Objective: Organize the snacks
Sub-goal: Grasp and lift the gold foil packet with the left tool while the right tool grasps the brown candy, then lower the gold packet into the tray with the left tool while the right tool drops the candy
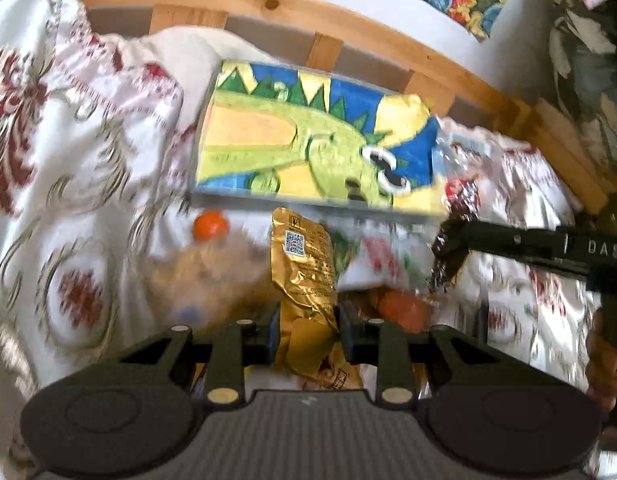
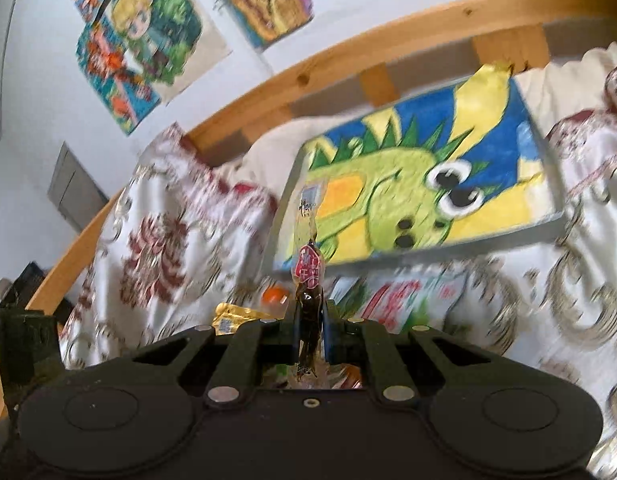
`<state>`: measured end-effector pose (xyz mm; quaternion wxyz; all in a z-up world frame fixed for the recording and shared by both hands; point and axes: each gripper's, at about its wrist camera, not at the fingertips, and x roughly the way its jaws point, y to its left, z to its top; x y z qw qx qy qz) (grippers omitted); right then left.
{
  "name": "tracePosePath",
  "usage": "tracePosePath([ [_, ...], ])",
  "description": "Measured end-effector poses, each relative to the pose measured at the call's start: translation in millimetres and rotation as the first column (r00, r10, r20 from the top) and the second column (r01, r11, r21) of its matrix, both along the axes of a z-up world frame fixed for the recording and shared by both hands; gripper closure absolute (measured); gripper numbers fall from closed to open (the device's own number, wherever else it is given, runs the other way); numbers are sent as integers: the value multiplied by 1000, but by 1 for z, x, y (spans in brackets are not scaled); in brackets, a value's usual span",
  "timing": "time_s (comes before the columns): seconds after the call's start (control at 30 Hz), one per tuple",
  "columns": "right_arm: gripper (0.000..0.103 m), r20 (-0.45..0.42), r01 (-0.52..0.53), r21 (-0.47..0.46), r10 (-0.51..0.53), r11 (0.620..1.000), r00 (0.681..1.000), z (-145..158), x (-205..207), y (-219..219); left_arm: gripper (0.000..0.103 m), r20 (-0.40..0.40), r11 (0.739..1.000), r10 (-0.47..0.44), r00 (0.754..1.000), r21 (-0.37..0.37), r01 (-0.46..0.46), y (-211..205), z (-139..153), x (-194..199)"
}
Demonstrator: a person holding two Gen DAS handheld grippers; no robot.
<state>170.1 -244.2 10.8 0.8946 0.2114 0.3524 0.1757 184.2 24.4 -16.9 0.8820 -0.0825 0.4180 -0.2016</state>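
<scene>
Two tools in use, each clamped on a snack. Left tool (image 1: 307,334): its jaws pinch a gold foil packet (image 1: 304,268), which stands up between them, crumpled, with a small square code printed near its top. Right tool (image 2: 309,334): its jaws are nearly together on a thin clear sachet (image 2: 308,276) with dark brown contents and a red label; the sachet points away from the tool. In the left wrist view that same tool enters from the right edge as a dark bar, the dark sachet hanging at its tip.

Setting: a bed with a white bedspread (image 1: 88,208) patterned in dark red and gold, backed by a curved wooden headboard (image 1: 268,4). A flat dinosaur picture (image 1: 308,140), green on blue and yellow, lies far from the tools, close to the headboard.

Remaining snacks lie loose on the bedspread between the picture and the tools: an orange round item (image 1: 210,226) to the left, a white packet with red and green print (image 1: 372,260) to the right of the gold packet, an orange piece (image 1: 400,308) near the left tool's right jaw. A tan blurred mass sits left of the gold packet; I cannot tell what it is.

Right wrist view: coloured drawings (image 2: 136,40) pinned on the white wall above the headboard. Both views carry motion blur.
</scene>
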Motion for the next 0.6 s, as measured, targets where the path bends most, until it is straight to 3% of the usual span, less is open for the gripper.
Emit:
tracePosePath([
  [0.3,92,17,110,-72,-109,991,994,7,54,-48,71,85,1000,19,996,6,-20,-79,20,73],
  [0.53,92,11,159,-139,-159,977,987,-4,100,-73,71,59,999,26,998,19,-27,-124,0,129],
  [0.6,97,6,168,-149,-169,974,986,-11,111,-76,71,42,999,30,999,20,-31,-131,-8,140],
])
